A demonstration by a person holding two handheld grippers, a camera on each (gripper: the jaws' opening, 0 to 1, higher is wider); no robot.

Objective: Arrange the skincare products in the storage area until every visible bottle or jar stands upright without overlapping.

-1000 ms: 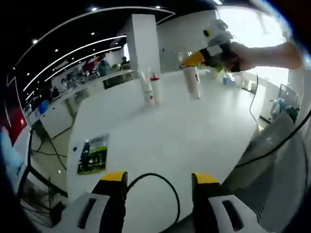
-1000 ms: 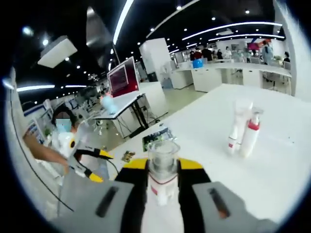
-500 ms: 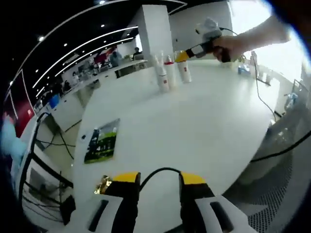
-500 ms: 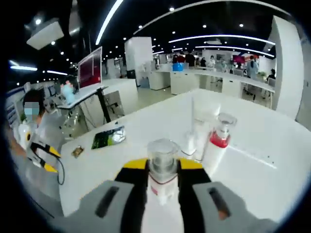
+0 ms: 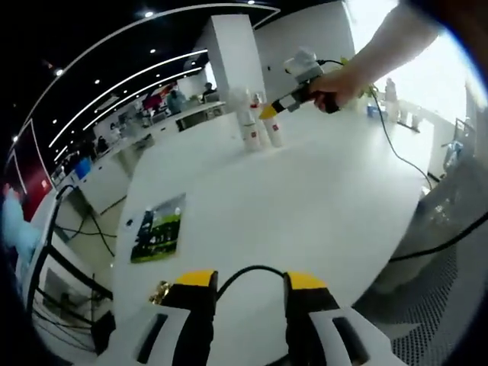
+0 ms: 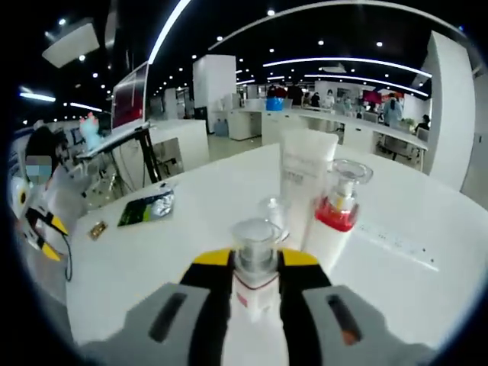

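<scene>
The right tongs [image 6: 255,282] stand clamped on a clear-capped pump bottle [image 6: 255,263], its long axis upright between the jaws, as it is brought to the group of products at the far side of the white counter [image 6: 152,252]. From the right gripper view, the group lies dead ahead at 12 o'clock and just beyond the held bottle: a white tube [image 6: 305,183] standing on end, a red-collared pump bottle [image 6: 335,210] at about 1 o'clock beside it, and a small clear-topped item [image 6: 272,211] in front, too blurred to name. The right tongs are the nearer arm by far; the left tongs [image 5: 248,305] hang slightly parted and empty over the near counter edge, a black cable looping between them, with the group [image 5: 255,126] well away at 12 o'clock. A second ago the held bottle was in the air well short of the group; now it is close in, and the standing products loom much larger ahead.
</scene>
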